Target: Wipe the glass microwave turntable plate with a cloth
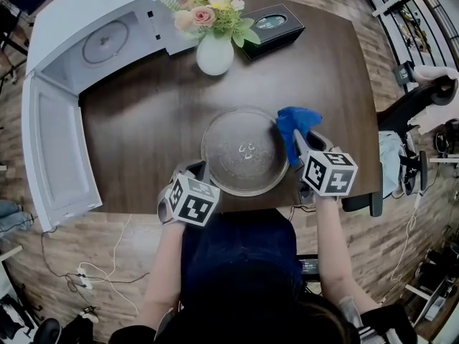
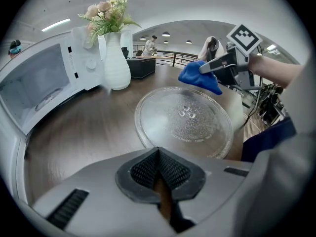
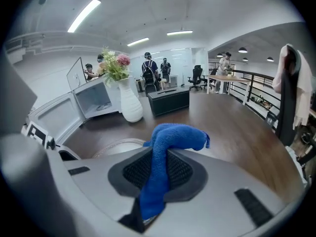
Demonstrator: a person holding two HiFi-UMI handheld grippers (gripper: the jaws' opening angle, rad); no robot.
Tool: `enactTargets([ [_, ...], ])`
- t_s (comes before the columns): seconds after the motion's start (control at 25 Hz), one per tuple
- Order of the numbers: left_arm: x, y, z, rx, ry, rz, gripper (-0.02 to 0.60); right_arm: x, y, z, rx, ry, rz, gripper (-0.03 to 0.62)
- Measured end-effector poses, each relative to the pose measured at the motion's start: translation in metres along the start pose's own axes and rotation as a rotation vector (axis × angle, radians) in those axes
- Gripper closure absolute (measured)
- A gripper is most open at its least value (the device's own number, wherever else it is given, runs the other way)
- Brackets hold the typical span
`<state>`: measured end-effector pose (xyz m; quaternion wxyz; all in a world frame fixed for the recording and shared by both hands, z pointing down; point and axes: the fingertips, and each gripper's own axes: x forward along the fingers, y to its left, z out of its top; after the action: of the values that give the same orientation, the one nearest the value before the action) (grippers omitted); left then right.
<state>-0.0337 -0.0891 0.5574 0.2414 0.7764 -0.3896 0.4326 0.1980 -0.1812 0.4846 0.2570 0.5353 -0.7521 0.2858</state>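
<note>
Blue cloth (image 3: 170,142) in right gripper (image 3: 155,174) — by plate (image 1: 215,131)

Turntable plate (image 1: 245,152): clear glossy glass, pebbled texture round the centre. Cloth (image 1: 296,124) at its 2 o'clock is blue fluffy-pile fabric; table (image 1: 143,135) is dark wood grain, satin finish. Vase (image 1: 215,54) at 12 o'clock looks matt white, microwave (image 1: 86,9) smooth white; right gripper (image 3: 154,169) shell matt grey plastic, pads (image 3: 183,172) black, mesh-textured.
</note>
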Motion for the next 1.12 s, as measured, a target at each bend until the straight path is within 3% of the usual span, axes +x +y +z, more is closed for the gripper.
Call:
enactTargets([
  [0.24,0.0,0.0,0.0,-0.003,-0.001,-0.005,0.579,-0.009,0.093,0.005,-0.063,-0.033,0.214,0.54],
  [0.36,0.001,0.001,0.0,-0.004,-0.002,-0.004,0.58,-0.004,0.145,-0.013,-0.075,0.002,0.338,0.54],
  [0.52,0.0,0.0,0.0,-0.009,-0.004,-0.007,0.58,0.006,0.194,-0.039,-0.099,0.049,0.429,0.54],
  [0.76,0.0,0.0,-0.001,-0.018,-0.01,-0.006,0.579,0.034,0.212,-0.072,-0.039,0.131,0.46,0.54],
  [1.12,0.001,0.0,0.0,-0.013,-0.005,-0.005,0.58,0.047,0.206,-0.089,-0.184,0.189,0.435,0.54],
])
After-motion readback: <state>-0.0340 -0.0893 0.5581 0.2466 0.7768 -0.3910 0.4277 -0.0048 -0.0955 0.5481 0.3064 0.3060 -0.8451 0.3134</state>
